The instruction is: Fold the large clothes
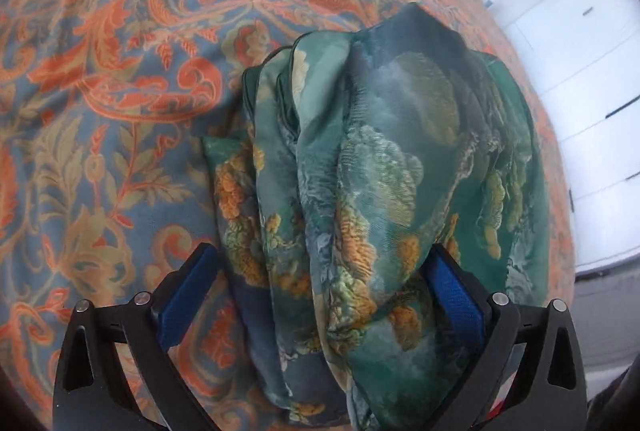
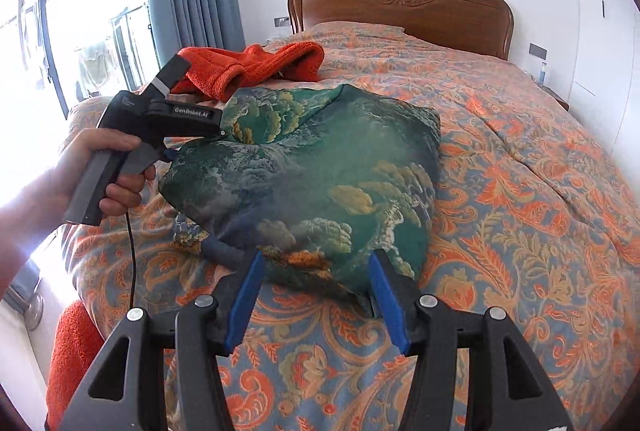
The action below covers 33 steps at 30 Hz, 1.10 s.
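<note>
A green garment printed with clouds and trees lies bunched in a rough fold on the patterned bedspread. In the left wrist view it hangs in thick folds between my left gripper's open blue fingers, draped over them. My right gripper is open, its blue fingers straddling the garment's near edge just above the bed. The left gripper also shows in the right wrist view, held in a hand at the garment's left edge.
An orange fleece garment lies crumpled at the far left of the bed, with more orange fleece at the near left edge. A wooden headboard stands behind. White cabinets are beside the bed.
</note>
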Each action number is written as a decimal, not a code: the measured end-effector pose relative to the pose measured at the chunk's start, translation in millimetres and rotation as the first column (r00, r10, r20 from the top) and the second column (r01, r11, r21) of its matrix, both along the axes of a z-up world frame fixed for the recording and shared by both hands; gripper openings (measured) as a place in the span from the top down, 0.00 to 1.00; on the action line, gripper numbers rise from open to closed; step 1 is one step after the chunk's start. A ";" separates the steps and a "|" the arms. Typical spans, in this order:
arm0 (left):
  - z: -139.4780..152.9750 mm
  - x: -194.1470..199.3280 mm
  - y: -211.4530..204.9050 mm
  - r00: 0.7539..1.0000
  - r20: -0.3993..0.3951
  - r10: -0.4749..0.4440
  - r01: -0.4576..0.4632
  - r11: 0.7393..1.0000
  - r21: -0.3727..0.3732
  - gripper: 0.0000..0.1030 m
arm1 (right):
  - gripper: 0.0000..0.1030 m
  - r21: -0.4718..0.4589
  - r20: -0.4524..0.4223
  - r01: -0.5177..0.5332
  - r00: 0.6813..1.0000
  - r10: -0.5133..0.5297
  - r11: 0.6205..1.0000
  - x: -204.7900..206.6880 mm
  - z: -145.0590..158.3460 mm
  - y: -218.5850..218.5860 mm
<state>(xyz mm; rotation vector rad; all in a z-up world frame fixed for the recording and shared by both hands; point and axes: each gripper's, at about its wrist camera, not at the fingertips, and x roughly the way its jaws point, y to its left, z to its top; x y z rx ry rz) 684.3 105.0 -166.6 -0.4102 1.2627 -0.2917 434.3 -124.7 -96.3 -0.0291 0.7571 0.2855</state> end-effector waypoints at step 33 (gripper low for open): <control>-10.8 1.7 -26.1 0.999 0.002 -0.054 0.054 0.996 -0.075 0.33 | 0.38 0.231 -0.330 0.038 0.943 0.042 0.972 165.6 -69.2 -42.0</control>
